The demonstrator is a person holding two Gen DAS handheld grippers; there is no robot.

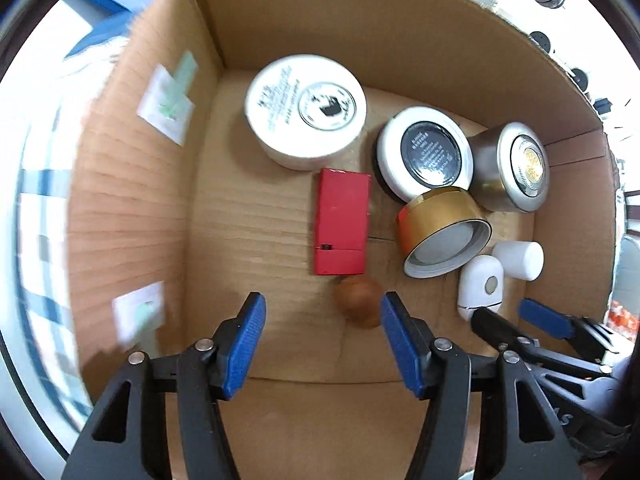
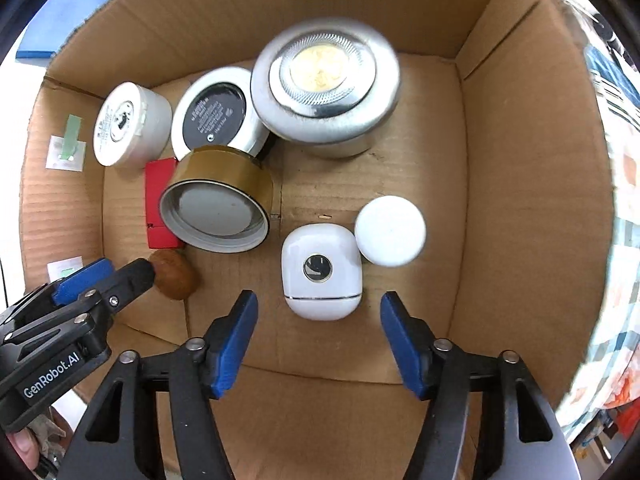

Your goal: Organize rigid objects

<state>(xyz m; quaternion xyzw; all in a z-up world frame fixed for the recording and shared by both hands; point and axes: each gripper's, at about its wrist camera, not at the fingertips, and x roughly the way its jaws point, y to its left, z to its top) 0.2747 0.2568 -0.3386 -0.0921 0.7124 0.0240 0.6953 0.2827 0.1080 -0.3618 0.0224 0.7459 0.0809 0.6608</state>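
Both grippers hang open and empty inside a cardboard box (image 1: 120, 208). My left gripper (image 1: 323, 312) is just above a small brown ball (image 1: 359, 300), with a red flat case (image 1: 342, 222) beyond it. My right gripper (image 2: 318, 310) brackets a white rounded case (image 2: 320, 272) lying on the box floor (image 2: 400, 168); a white round cap (image 2: 390, 230) touches its right side. A gold jar (image 2: 218, 200) lies tilted on the red case. A silver jar (image 2: 326, 84), a black-lidded white jar (image 2: 218, 116) and a white printed jar (image 2: 128, 124) stand at the back.
The box walls (image 2: 532, 200) close in all around. White labels (image 1: 168, 100) are stuck on the left wall. The left gripper (image 2: 104, 276) shows in the right wrist view next to the brown ball (image 2: 174, 274). Patterned cloth (image 2: 616, 240) lies outside on the right.
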